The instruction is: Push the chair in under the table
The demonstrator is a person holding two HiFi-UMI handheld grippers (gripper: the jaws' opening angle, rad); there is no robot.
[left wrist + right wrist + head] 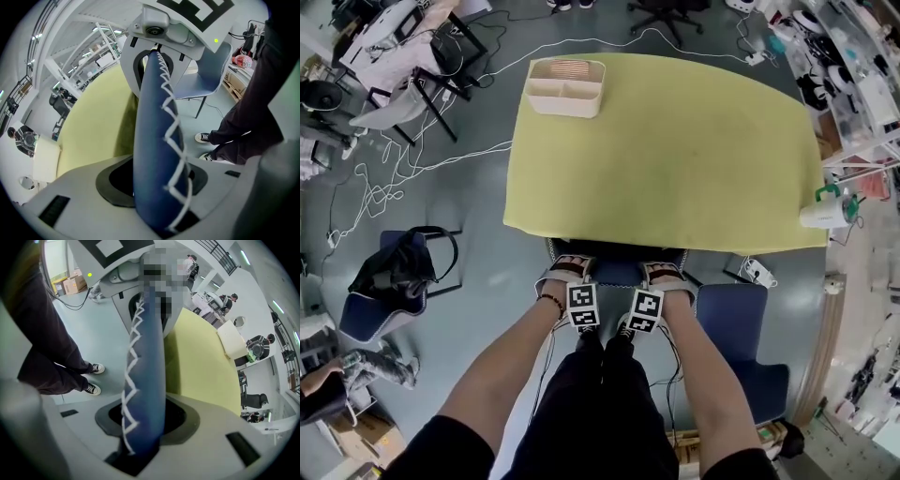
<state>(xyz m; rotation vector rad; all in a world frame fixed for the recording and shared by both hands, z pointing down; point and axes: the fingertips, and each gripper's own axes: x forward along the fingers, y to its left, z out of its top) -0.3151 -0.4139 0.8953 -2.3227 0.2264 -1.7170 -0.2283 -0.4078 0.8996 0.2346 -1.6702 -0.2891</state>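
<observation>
1. The chair [617,273] stands at the 6 o'clock edge of the yellow counter [675,159]. Its seat is hidden beneath the top, and only the blue backrest shows at the rim.
2. The left claw [569,270] pinches the backrest's top edge on its 9 o'clock side. In the left gripper view the padded blue edge with white zigzag stitching fills the gap between the jaws.
3. The right claw [665,272] pinches the same edge on the 3 o'clock side, its jaws pressed on the padding in the same way.
4. Handling, as a judgement:
   - The padding likely gives a little under the pads, while the frame beneath is stiff.
   - The chair looks fairly light and should slide on the smooth floor.
   - The top edge is the sensible hold, one claw on each side, so that it tracks straight toward 12 o'clock.
   - Floor cables near the legs could snag.
5. Counted:
   - two claws and one counter;
   - one white bin [565,89] at the counter's 11 o'clock corner;
   - three blue chairs: the gripped one, a spare chair [741,337] at 4 o'clock and a laden chair [389,281] at 8 o'clock.
</observation>
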